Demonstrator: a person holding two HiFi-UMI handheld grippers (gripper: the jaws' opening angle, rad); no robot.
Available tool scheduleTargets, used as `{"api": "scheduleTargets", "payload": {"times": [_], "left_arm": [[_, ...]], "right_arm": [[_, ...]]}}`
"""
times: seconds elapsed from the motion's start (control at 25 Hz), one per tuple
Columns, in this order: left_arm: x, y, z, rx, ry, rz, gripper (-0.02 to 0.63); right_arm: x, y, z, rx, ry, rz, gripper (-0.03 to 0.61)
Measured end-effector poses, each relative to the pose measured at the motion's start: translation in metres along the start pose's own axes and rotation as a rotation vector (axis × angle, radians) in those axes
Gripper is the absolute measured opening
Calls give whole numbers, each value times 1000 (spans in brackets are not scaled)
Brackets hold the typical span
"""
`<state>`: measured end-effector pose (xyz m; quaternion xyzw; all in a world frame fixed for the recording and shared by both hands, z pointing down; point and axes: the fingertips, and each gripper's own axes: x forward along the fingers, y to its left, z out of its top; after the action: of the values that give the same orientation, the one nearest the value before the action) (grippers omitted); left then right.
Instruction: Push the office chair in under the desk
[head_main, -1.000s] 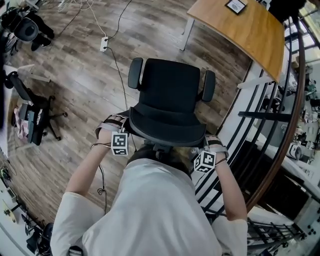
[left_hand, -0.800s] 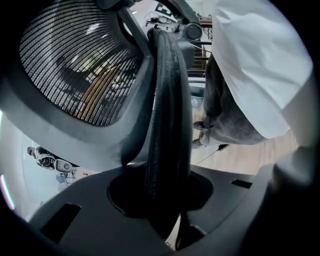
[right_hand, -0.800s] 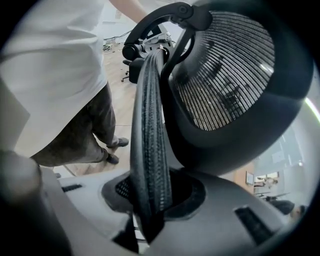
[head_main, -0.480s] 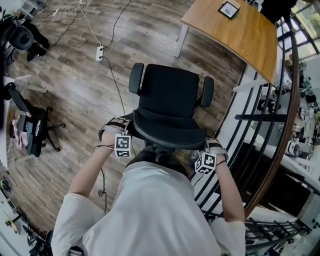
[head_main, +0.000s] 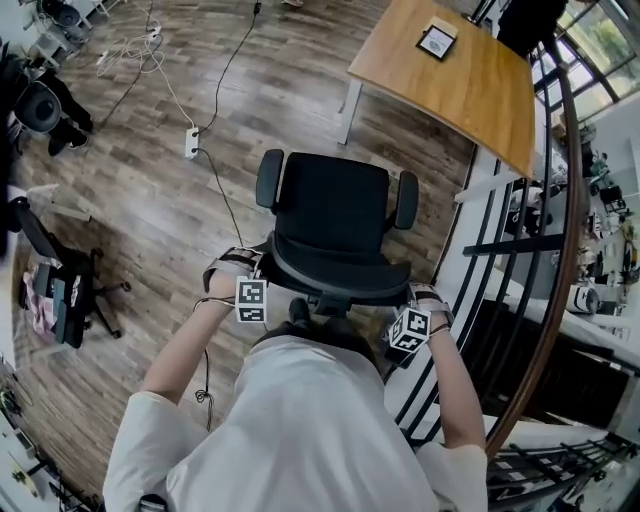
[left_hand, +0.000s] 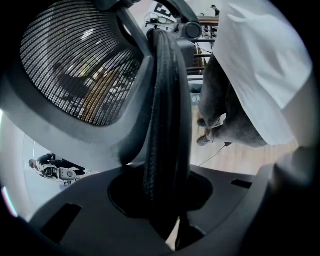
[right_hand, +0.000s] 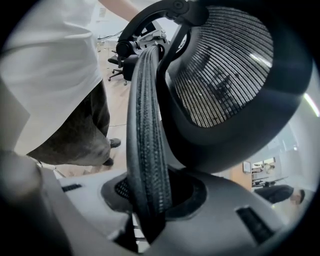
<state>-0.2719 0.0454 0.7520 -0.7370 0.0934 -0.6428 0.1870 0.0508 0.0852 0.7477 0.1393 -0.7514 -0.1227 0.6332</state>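
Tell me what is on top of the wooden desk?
A small dark-framed rectangle lies on the wooden desk. The railing and a dark shape cover the desk's right edge.

Two chairs can be counted: one black office chair (head_main: 335, 215) in the middle and one second chair (head_main: 62, 290) at the left edge. The middle one has two armrests (head_main: 269, 178) and one mesh backrest (left_hand: 80, 65). There is one wooden desk (head_main: 455, 75), with one white leg (head_main: 349, 98) in sight and one dark framed item (head_main: 437, 41) on top. One white power strip (head_main: 190, 143) lies on the floor. One person (head_main: 300, 430) shows, with two bare forearms (head_main: 180, 345). One curved handrail (head_main: 572, 200) runs along the right.
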Motion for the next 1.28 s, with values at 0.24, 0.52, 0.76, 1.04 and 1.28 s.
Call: {"api": "scheduleTargets", "payload": {"times": [0.24, 0.52, 0.76, 1.04, 1.28], "left_arm": [[7, 18, 2, 15, -11, -4, 84], [17, 40, -3, 33, -20, 2, 84], [29, 77, 6, 55, -23, 2, 84], [46, 111, 20, 79, -37, -2, 84], [59, 164, 42, 104, -45, -10, 86]], "right_arm": [[5, -15, -4, 14, 7, 0, 106], [14, -32, -4, 40, 23, -12, 109], [17, -60, -16, 62, 32, -19, 109], [25, -85, -33, 90, 38, -25, 109], [25, -126, -59, 117, 44, -17, 107]]}}
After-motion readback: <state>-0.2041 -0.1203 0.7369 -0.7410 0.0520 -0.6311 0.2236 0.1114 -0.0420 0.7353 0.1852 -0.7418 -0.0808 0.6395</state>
